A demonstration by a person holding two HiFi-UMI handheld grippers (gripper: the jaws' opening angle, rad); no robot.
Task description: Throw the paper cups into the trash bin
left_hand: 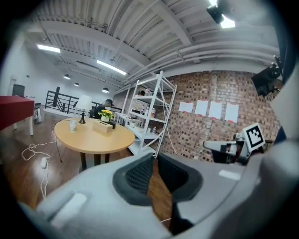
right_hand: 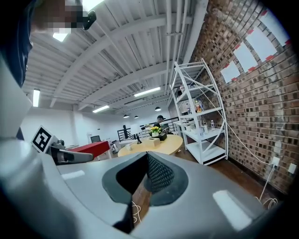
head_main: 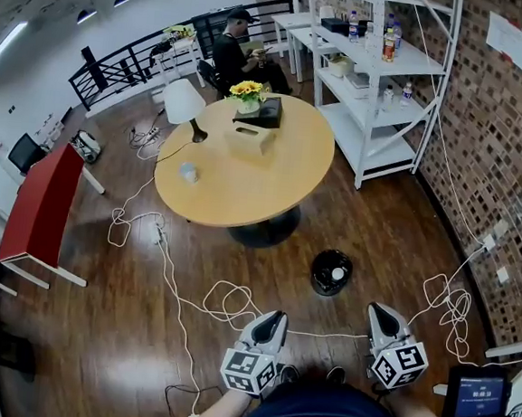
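**Head view: two empty grippers, one cup on the table, bin on the floor**

**Left gripper** [head_main: 276,317]: held low and close to the person's body. In the left gripper view its jaws stand only a slit apart, with bare floorboards showing through the gap. It holds nothing.

**Right gripper** [head_main: 376,309]: beside the left one and level with it. Its jaws also stand narrowly apart, and it is empty.

**Trash bin** [head_main: 318,264]: black and round, on the floor near and ahead of the right gripper, a little to its left. It sits between the grippers and the table. A small white item [head_main: 337,274] lies inside; it could be a cup, but I cannot be sure.

**Round table** [head_main: 282,173]: wooden, past the bin and well apart from both grippers.

**Paper cup** [head_main: 189,172]: upright near the table's left edge, far ahead and to the left of the left gripper.
- Likely handling: light, thin-walled and easily crushed or tipped. Whether anything is in it cannot be told from here.
- Suggested hold: across the side wall just under the rolled rim, where paper is stiffest, closing gently.
- The jaws would need to open much wider than they stand now.

**Other table items:** tissue box [head_main: 252,139], flowers [head_main: 247,90] and lamp [head_main: 184,104], all beyond the cup.

**Floor:** white cables [head_main: 226,300] loop ahead of the left gripper.
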